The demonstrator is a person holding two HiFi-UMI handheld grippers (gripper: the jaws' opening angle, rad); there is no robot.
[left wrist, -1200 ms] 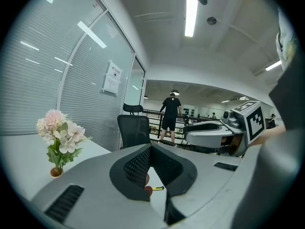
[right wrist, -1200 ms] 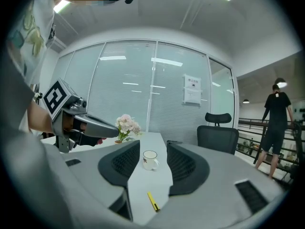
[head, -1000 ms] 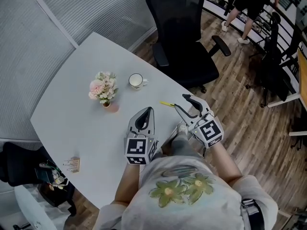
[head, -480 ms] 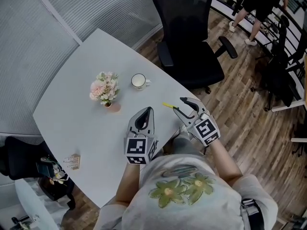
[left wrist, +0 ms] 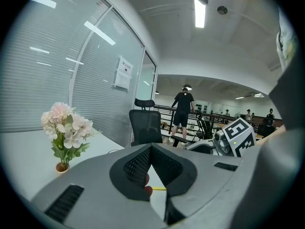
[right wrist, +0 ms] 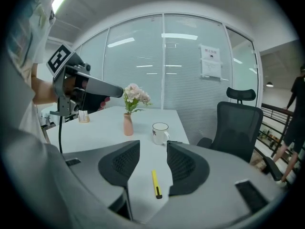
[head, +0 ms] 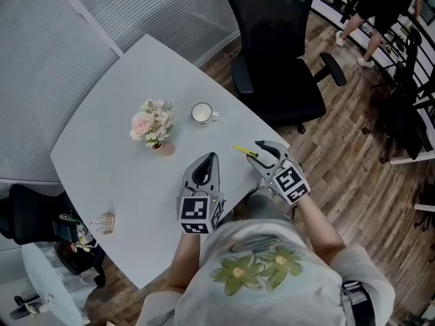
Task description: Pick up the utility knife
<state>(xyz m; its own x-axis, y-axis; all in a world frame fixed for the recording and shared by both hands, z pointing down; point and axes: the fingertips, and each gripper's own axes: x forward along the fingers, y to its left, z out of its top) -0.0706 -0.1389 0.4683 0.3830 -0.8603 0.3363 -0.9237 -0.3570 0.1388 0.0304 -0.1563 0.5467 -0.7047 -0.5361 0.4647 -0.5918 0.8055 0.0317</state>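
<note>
The utility knife [head: 242, 150], slim and yellow with a black tip, lies on the white table [head: 115, 161] near its right edge. My right gripper [head: 261, 155] is open just behind it. In the right gripper view the knife [right wrist: 155, 183] lies flat on the table between the two spread pads, a little beyond the gripper [right wrist: 153, 159], untouched. My left gripper [head: 210, 159] is shut and empty, left of the knife. In the left gripper view its jaws [left wrist: 151, 149] meet in a V, and a sliver of the knife [left wrist: 160, 188] shows below.
A pink vase of flowers [head: 152, 123] and a white mug [head: 202, 113] stand further in on the table. A small card holder [head: 103, 221] sits near the left corner. A black office chair [head: 279, 53] stands past the far edge. A person [head: 380, 9] stands at the railing.
My right gripper has edged closer to the knife, which now lies between its open jaws. The left gripper has stayed put and shut. The head view has shifted slightly.
</note>
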